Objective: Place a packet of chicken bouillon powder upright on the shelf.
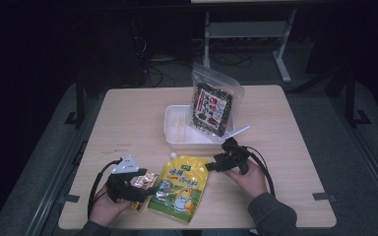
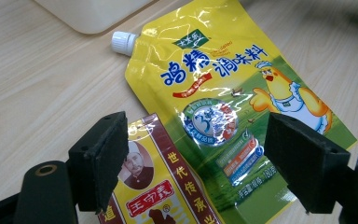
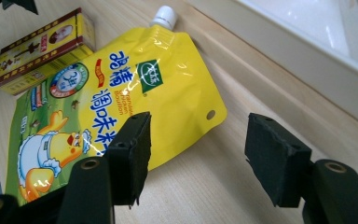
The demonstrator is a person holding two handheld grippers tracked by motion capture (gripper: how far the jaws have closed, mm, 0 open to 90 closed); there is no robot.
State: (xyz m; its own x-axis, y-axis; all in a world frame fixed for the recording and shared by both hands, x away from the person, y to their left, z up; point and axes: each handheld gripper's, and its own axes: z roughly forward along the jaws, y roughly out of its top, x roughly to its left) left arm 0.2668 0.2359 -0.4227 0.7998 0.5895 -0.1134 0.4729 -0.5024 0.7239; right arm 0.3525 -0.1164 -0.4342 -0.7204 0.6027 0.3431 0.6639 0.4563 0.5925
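Note:
A yellow spouted seasoning pouch (image 1: 179, 187) lies flat near the table's front edge, its white cap (image 2: 122, 42) pointing at the tray. A small yellow and red box (image 1: 146, 180) lies at the pouch's left edge. My left gripper (image 1: 142, 191) stands open low over the box (image 2: 154, 196) and the pouch (image 2: 214, 93); its left pad (image 2: 105, 158) is at the box's edge. My right gripper (image 1: 212, 166) is open at the pouch's top right corner. In the right gripper view the pouch (image 3: 121, 79) reaches the left pad (image 3: 133, 154), and bare table lies between the jaws of my right gripper (image 3: 200, 154).
A white plastic tray (image 1: 177, 135) sits at the table's middle, with a clear bag of dark snacks (image 1: 212, 105) standing in its right part. The tray wall (image 3: 284, 51) runs close by my right gripper. A person's hands hold both grippers at the front edge.

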